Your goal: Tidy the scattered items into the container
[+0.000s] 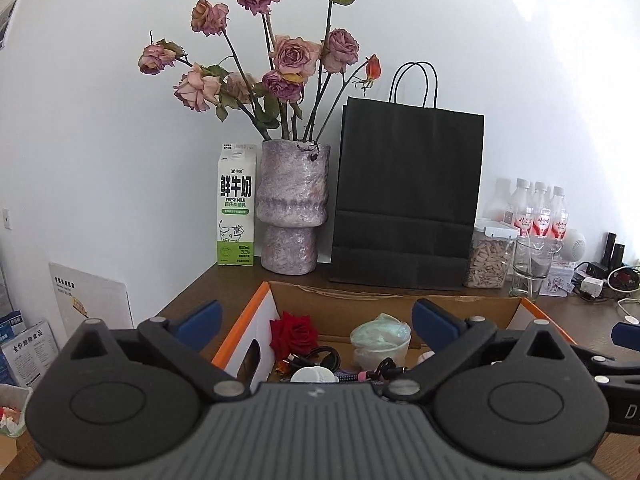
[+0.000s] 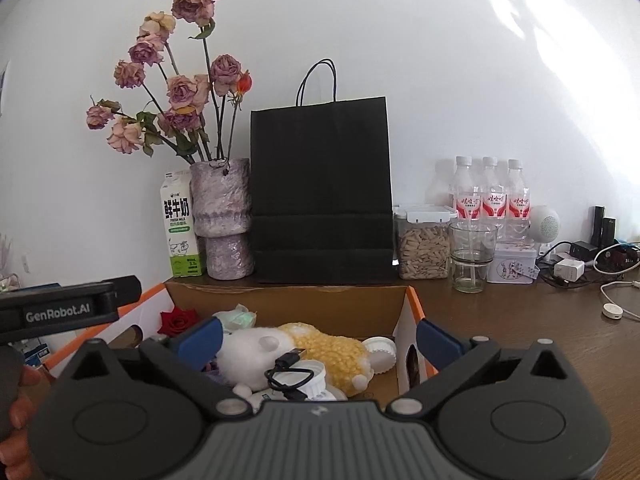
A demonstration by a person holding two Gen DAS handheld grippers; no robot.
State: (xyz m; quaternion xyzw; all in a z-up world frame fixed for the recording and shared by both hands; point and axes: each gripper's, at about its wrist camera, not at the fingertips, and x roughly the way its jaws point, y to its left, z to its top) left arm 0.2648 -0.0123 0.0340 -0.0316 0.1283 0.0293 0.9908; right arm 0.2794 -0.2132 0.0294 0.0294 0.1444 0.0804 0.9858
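Note:
An open cardboard box point(image 1: 360, 304) with orange edges stands on the brown table just ahead of both grippers. In it lie a red rose point(image 1: 294, 332), a crumpled pale green and white bundle point(image 1: 380, 336), a black cable point(image 1: 322, 356) and a white cap point(image 1: 314, 374). The right wrist view shows the box point(image 2: 288, 300) holding a yellow and white plush toy point(image 2: 328, 350), a black USB cable point(image 2: 288, 372) and white lids point(image 2: 380, 350). My left gripper point(image 1: 316, 322) is open over the box's left half, nothing between its pads. My right gripper point(image 2: 319, 340) is open above the plush toy, its right finger outside the box wall.
Behind the box stand a milk carton point(image 1: 236, 204), a purple vase of dried roses point(image 1: 292, 208), a black paper bag point(image 1: 408, 196), a seed jar point(image 2: 422, 244), a glass point(image 2: 472, 256) and bottles point(image 2: 494, 196). Chargers and cables point(image 2: 572, 268) lie at the right. Bare table point(image 2: 520, 340) lies right of the box.

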